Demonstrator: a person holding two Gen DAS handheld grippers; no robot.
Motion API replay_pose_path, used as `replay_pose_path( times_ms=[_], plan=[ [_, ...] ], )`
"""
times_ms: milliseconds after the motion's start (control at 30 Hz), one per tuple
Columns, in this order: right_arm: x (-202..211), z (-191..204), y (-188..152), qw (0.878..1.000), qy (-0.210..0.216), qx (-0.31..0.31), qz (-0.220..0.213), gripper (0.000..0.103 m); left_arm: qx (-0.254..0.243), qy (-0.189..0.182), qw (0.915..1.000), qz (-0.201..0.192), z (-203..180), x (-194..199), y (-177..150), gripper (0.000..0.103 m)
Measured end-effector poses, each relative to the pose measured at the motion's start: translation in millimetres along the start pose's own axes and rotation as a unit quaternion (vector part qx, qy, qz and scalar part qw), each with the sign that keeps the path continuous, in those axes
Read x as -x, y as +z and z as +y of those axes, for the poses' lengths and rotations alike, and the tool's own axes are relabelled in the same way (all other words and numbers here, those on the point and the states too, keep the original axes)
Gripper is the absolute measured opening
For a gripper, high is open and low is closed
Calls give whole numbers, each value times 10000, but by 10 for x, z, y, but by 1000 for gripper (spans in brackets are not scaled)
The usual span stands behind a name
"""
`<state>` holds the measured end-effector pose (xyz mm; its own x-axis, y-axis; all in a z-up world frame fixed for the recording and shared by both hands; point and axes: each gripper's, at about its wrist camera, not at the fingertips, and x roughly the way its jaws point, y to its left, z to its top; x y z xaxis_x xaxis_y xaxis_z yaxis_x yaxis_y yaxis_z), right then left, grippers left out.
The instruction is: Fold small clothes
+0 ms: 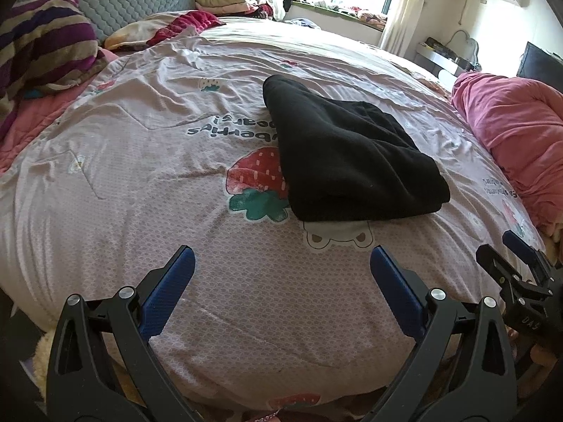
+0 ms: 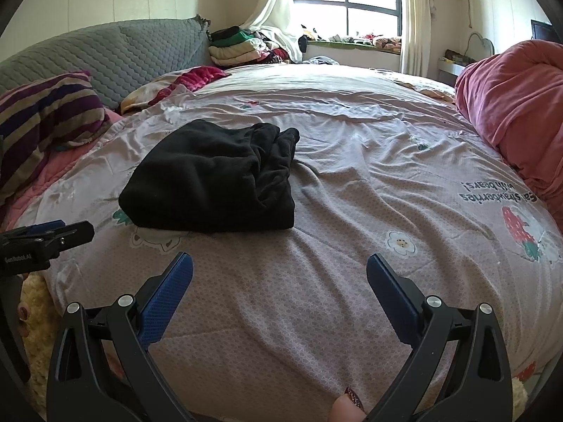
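Note:
A black fleece garment (image 1: 348,154) lies folded in a compact stack on the pink strawberry-print bed sheet (image 1: 147,176). It also shows in the right wrist view (image 2: 214,179), left of centre. My left gripper (image 1: 281,256) is open and empty, hovering over the sheet a short way in front of the garment. My right gripper (image 2: 279,263) is open and empty, in front and to the right of the garment. The right gripper also shows at the right edge of the left wrist view (image 1: 506,246). The left gripper shows at the left edge of the right wrist view (image 2: 70,228).
A pink-red quilt (image 2: 510,112) is bunched along the right side of the bed. A striped pillow (image 2: 45,119) and a grey quilted headboard (image 2: 116,56) are at the left. A pile of folded clothes (image 2: 239,47) sits at the far end by the window.

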<state>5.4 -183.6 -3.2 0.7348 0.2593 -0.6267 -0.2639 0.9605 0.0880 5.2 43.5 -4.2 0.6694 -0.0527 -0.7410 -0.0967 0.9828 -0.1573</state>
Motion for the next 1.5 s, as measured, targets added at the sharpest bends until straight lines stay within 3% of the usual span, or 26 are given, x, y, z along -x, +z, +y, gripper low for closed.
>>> replay_pose_path(
  times_ms=[1500],
  plan=[
    [-25, 15, -4, 9999, -94, 88, 44, 98, 32, 54, 9999, 108, 10, -28, 13, 94]
  ],
)
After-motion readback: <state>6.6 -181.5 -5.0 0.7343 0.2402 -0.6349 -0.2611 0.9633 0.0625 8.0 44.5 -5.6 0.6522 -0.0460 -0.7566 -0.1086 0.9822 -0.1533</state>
